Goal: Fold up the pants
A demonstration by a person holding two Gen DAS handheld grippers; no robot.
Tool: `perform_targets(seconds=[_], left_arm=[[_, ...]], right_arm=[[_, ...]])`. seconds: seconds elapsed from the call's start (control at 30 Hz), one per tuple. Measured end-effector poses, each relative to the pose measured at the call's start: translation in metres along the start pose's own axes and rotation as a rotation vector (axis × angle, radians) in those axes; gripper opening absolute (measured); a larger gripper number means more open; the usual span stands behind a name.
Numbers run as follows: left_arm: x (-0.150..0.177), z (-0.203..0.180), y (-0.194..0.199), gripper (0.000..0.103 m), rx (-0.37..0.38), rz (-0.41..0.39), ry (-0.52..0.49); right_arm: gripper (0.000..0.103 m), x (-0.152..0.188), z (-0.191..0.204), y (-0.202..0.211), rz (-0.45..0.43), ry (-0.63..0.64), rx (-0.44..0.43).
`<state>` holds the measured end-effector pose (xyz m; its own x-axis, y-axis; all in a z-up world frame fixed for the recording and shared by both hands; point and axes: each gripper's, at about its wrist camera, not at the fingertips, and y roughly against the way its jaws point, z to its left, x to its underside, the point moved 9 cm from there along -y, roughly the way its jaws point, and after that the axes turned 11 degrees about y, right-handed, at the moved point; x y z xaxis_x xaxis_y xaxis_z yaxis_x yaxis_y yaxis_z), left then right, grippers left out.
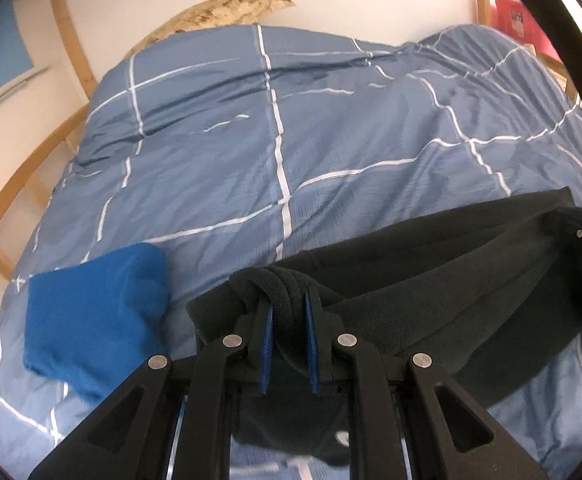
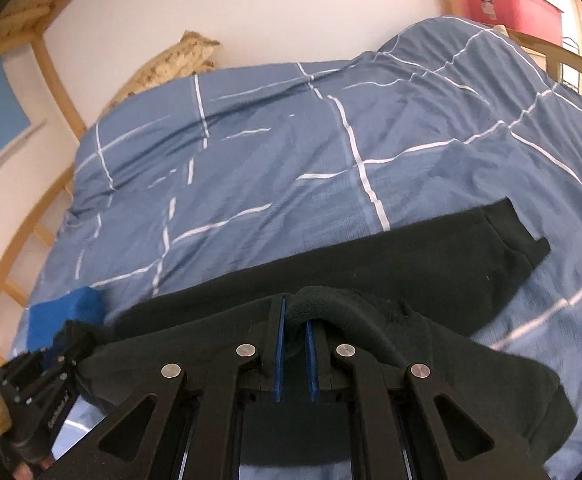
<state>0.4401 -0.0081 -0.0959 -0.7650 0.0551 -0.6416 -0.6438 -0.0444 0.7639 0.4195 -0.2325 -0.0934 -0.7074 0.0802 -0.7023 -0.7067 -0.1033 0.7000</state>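
Note:
Black fleece pants [image 1: 431, 296] hang between both grippers above a blue checked duvet [image 1: 291, 140]. My left gripper [image 1: 289, 300] is shut on a bunched thick edge of the pants. My right gripper [image 2: 295, 308] is shut on another fold of the pants [image 2: 411, 264]; a pant leg lies stretched out to the right on the duvet [image 2: 331, 140]. The right gripper shows at the right edge of the left wrist view [image 1: 579, 236], and the left gripper shows at the lower left of the right wrist view [image 2: 47, 364].
A folded bright blue garment [image 1: 95, 320] lies on the duvet to the left, also in the right wrist view [image 2: 67, 312]. A patterned pillow [image 1: 227, 12] leans on the wall. A wooden bed frame [image 1: 23, 168] runs along the left. A red bin [image 2: 511, 4] stands far right.

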Motion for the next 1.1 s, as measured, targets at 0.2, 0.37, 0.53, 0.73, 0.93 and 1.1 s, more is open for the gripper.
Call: perform_targets(seconds=[0.2, 0.37, 0.53, 0.73, 0.93, 1.1], left_arm=[[-0.013, 0.001, -0.032, 0.016, 0.011, 0.029, -0.010], [-0.018, 0.004, -0.052, 0.017, 0.026, 0.057, -0.011], [-0.019, 0.004, -0.070, 0.018, 0.027, 0.079, -0.024], [-0.019, 0.000, -0.082, 0.020, -0.010, 0.075, -0.057], [-0.021, 0.000, -0.078, 0.022, -0.029, 0.045, -0.016], [-0.029, 0.005, -0.069, 0.026, 0.008, 0.060, 0.057]], right_arm=[[0.010, -0.016, 0.002, -0.037, 0.044, 0.032, 0.012], [0.010, -0.022, 0.005, -0.063, 0.082, 0.051, 0.023], [0.010, -0.020, 0.007, -0.088, 0.122, 0.069, 0.034], [0.011, -0.016, 0.003, -0.114, 0.173, 0.076, 0.041], [0.016, -0.010, 0.002, -0.124, 0.218, 0.063, 0.013], [0.039, -0.015, 0.007, -0.111, 0.215, 0.057, -0.037]])
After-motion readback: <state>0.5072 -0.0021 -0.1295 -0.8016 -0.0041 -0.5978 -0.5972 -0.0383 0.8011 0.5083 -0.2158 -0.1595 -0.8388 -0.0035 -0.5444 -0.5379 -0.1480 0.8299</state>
